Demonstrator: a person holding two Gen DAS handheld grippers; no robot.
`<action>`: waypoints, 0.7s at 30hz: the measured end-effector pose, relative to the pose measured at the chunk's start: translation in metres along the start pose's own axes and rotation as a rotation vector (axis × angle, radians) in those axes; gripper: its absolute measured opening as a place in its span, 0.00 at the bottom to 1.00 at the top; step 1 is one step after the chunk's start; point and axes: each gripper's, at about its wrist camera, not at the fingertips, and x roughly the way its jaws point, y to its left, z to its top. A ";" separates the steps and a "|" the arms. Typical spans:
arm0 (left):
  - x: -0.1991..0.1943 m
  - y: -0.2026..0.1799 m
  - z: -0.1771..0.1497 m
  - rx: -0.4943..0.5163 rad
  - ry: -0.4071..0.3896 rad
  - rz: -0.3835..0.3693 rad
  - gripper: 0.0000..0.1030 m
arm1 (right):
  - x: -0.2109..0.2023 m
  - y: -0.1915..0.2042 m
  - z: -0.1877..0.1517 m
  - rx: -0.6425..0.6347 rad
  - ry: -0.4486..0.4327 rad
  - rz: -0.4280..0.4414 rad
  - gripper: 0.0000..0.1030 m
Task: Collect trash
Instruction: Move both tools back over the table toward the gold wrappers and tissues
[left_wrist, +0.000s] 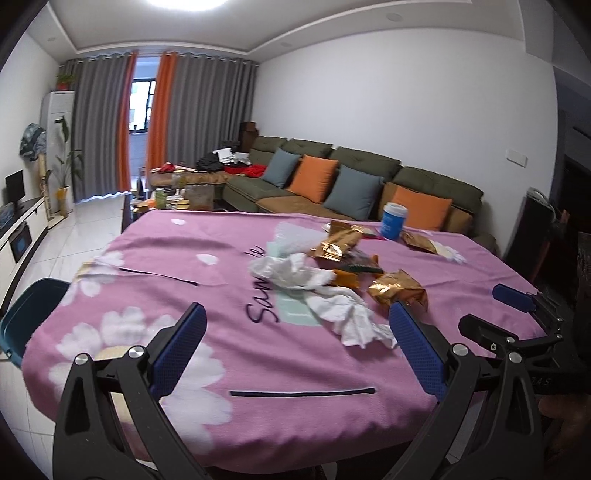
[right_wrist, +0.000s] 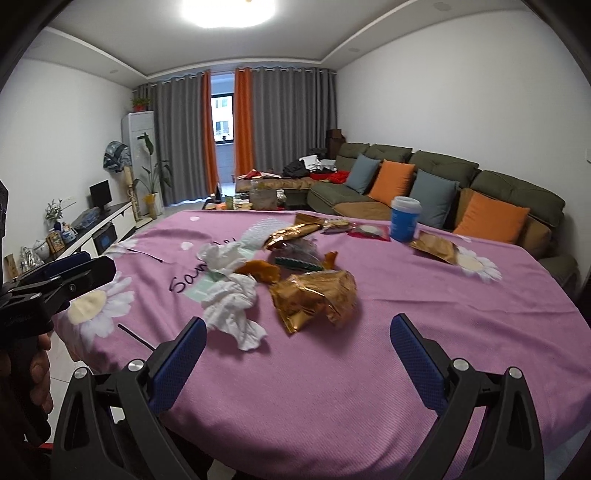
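Claws both wide, nothing held — left claw (left_wrist: 297, 343) and right claw (right_wrist: 299, 349) hang at my edge of the surface (right_wrist: 332, 387), trash heaped mid-cloth: tissues (right_wrist: 231, 299), gold wrapper (right_wrist: 314, 297).

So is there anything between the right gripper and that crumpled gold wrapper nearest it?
Nothing visible. Only bare pink cloth lies between the open right gripper and the gold wrapper; the white tissue sits off to its left.
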 end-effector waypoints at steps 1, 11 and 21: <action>0.003 -0.002 0.000 0.004 0.005 -0.006 0.95 | 0.001 -0.002 0.000 0.005 0.003 -0.004 0.93; 0.042 -0.017 0.005 0.019 0.072 -0.044 0.95 | 0.034 -0.023 0.008 0.047 0.069 -0.019 0.93; 0.107 -0.017 0.005 -0.027 0.217 -0.046 0.94 | 0.082 -0.039 0.020 0.063 0.169 -0.006 0.93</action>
